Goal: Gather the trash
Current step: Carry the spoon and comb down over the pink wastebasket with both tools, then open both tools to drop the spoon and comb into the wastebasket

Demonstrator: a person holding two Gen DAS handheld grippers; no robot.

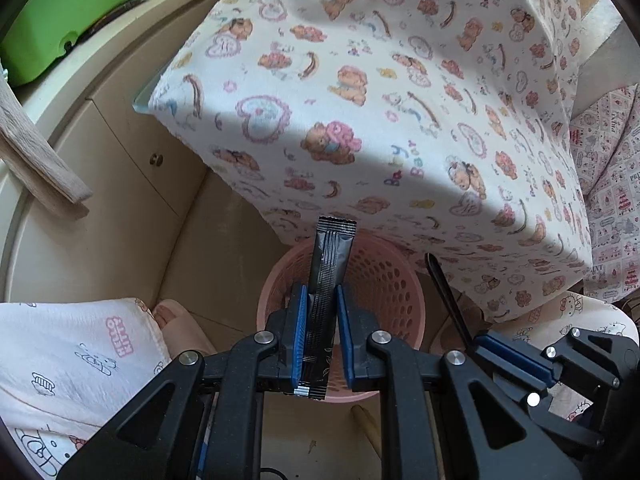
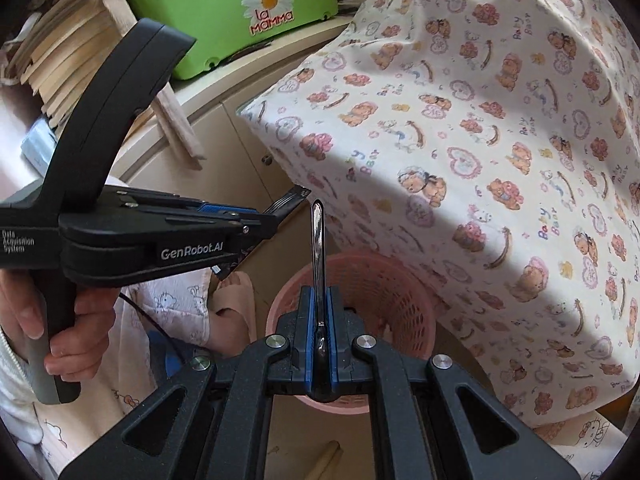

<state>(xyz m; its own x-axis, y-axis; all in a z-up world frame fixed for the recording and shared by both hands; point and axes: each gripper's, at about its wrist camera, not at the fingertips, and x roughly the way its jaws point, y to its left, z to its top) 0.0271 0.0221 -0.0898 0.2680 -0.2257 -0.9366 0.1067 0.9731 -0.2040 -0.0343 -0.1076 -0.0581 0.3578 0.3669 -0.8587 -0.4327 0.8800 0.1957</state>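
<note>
Two claws over one pink basket (image 1: 384,280): left claw (image 1: 322,300) clamping one black sachet (image 1: 330,276), right claw (image 2: 320,300) one spoon (image 2: 319,256).

Bright daylight washes the bear-print tablecloth (image 1: 360,80) from above, a hard shadow edge crossing it diagonally; the pink basket (image 2: 400,292) sits dim below (both views sharp, fisheye-bent, dark at corners)
</note>
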